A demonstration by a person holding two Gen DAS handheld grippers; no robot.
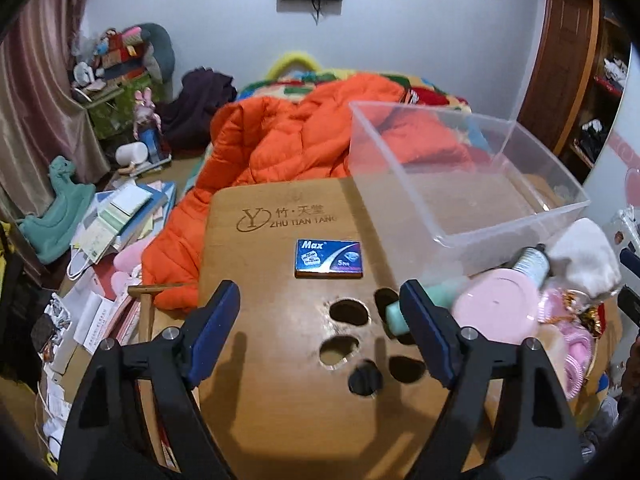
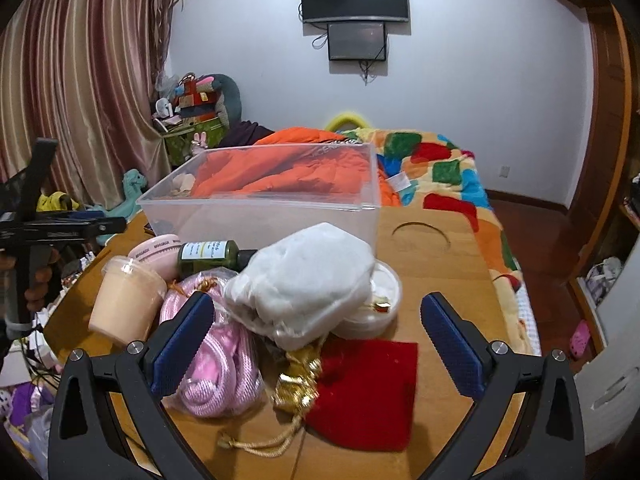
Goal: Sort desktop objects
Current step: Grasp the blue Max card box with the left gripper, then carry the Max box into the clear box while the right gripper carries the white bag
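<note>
Both grippers, left gripper (image 1: pixel 320 320) and right gripper (image 2: pixel 316 332), hang released over a bamboo desk (image 1: pixel 260 420). A glossy blue box (image 1: pixel 329 259) lies flat before the left one. A fluffy white pouch (image 2: pixel 308 280), red velvet bag (image 2: pixel 364 392) and clear plastic bin (image 2: pixel 260 208) sit ahead of the right one, partly overlapping.

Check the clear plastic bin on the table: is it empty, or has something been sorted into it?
Apparently empty. Through the clear plastic bin the left wrist view shows only bare bottom, while the blue box and the white pouch lie outside on the table.

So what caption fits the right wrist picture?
Open right gripper hovering over a red pouch and white bag, clear bin behind.
</note>
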